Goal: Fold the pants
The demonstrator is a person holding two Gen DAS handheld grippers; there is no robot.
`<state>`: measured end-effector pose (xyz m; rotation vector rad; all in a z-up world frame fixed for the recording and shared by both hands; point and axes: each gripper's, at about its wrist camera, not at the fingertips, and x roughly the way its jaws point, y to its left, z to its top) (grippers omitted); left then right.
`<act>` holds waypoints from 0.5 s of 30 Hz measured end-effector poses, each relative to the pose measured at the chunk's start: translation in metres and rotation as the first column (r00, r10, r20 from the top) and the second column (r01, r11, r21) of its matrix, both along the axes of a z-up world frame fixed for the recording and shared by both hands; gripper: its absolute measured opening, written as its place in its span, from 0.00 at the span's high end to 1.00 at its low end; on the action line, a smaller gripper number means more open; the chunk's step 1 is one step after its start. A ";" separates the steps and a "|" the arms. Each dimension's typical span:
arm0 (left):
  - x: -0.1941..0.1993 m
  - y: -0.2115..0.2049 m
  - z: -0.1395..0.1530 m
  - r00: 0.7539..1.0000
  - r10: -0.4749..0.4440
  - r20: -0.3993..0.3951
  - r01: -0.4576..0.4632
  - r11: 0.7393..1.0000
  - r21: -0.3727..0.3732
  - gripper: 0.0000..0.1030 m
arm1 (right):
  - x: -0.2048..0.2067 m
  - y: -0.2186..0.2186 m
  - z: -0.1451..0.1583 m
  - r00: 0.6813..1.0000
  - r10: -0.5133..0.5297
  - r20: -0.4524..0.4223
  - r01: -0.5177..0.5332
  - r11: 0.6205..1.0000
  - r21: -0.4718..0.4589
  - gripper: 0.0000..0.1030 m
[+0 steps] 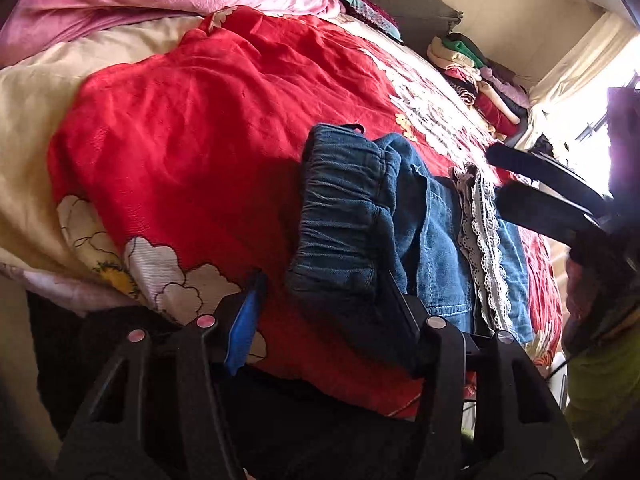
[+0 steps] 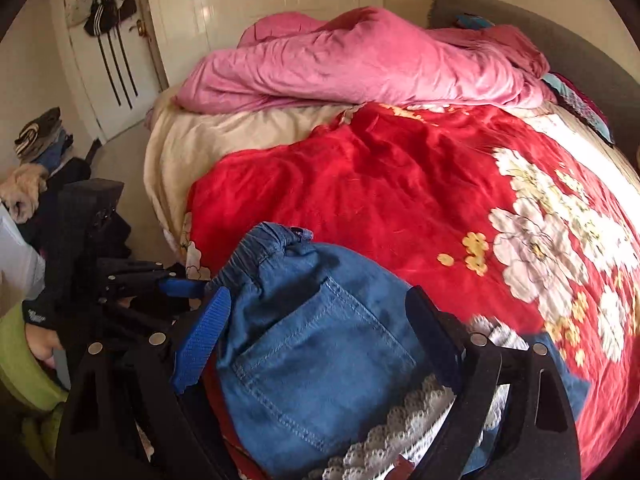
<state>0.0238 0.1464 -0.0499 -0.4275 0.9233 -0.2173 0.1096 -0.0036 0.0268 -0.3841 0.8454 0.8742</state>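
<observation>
Blue jeans [image 1: 432, 240] with white lace trim [image 1: 484, 240] lie bunched on a red floral blanket [image 1: 192, 128] on the bed. My left gripper [image 1: 325, 282] straddles the elastic waistband [image 1: 340, 216]. Its right finger lies against the denim, while its blue pad [image 1: 244, 320] stands apart with red blanket showing in the gap. In the right wrist view, my right gripper [image 2: 320, 292] is open wide over the jeans' back pocket [image 2: 320, 352], with the lace trim [image 2: 400, 420] just below it. The left gripper's blue pad [image 2: 182, 286] sits beside the waistband [image 2: 260, 256].
A pink quilt [image 2: 352, 68] is heaped at the far side of the bed beside a grey headboard [image 2: 520, 20]. Stacked clothes [image 1: 480, 84] lie near the window. A door with hanging bags [image 2: 104, 12], a clothes pile [image 2: 40, 140] and a person's hand [image 2: 42, 344] are at the left.
</observation>
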 end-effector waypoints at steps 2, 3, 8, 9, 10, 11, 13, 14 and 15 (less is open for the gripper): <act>0.000 0.000 -0.003 1.000 -0.002 -0.003 0.002 1.000 -0.006 0.54 | 0.006 0.012 -0.004 1.000 0.023 -0.005 -0.023 0.999 -0.024 0.14; 0.000 0.001 -0.005 1.000 -0.004 -0.004 0.004 1.000 -0.012 0.54 | 0.009 0.020 -0.007 0.999 0.042 -0.011 -0.042 0.999 -0.033 0.14; 0.000 0.004 -0.007 1.000 -0.011 -0.003 0.011 1.000 -0.025 0.53 | 0.026 0.045 -0.022 0.994 0.075 -0.073 -0.080 0.995 -0.063 0.14; 0.000 0.005 -0.007 1.000 -0.010 -0.003 0.010 1.000 -0.026 0.52 | 0.029 0.049 -0.027 0.992 0.083 -0.095 -0.089 0.994 -0.061 0.14; 0.000 0.005 -0.008 1.000 -0.011 -0.004 0.010 1.000 -0.028 0.52 | 0.031 0.053 -0.030 0.990 0.090 -0.109 -0.096 0.994 -0.059 0.14; 0.000 0.005 -0.008 1.000 -0.010 -0.005 0.010 1.000 -0.029 0.50 | 0.032 0.057 -0.033 0.988 0.098 -0.121 -0.105 0.993 -0.059 0.14; 0.000 0.006 -0.009 1.000 -0.010 -0.007 0.010 0.999 -0.032 0.49 | 0.036 0.066 -0.041 0.983 0.112 -0.143 -0.123 0.990 -0.068 0.14; -0.001 0.006 -0.009 1.000 -0.011 -0.008 0.010 0.999 -0.035 0.49 | 0.038 0.069 -0.045 0.981 0.115 -0.154 -0.127 0.989 -0.072 0.14; -0.001 0.006 -0.009 1.000 -0.010 -0.009 0.010 0.999 -0.036 0.48 | 0.041 0.071 -0.049 0.979 0.113 -0.168 -0.126 0.989 -0.072 0.14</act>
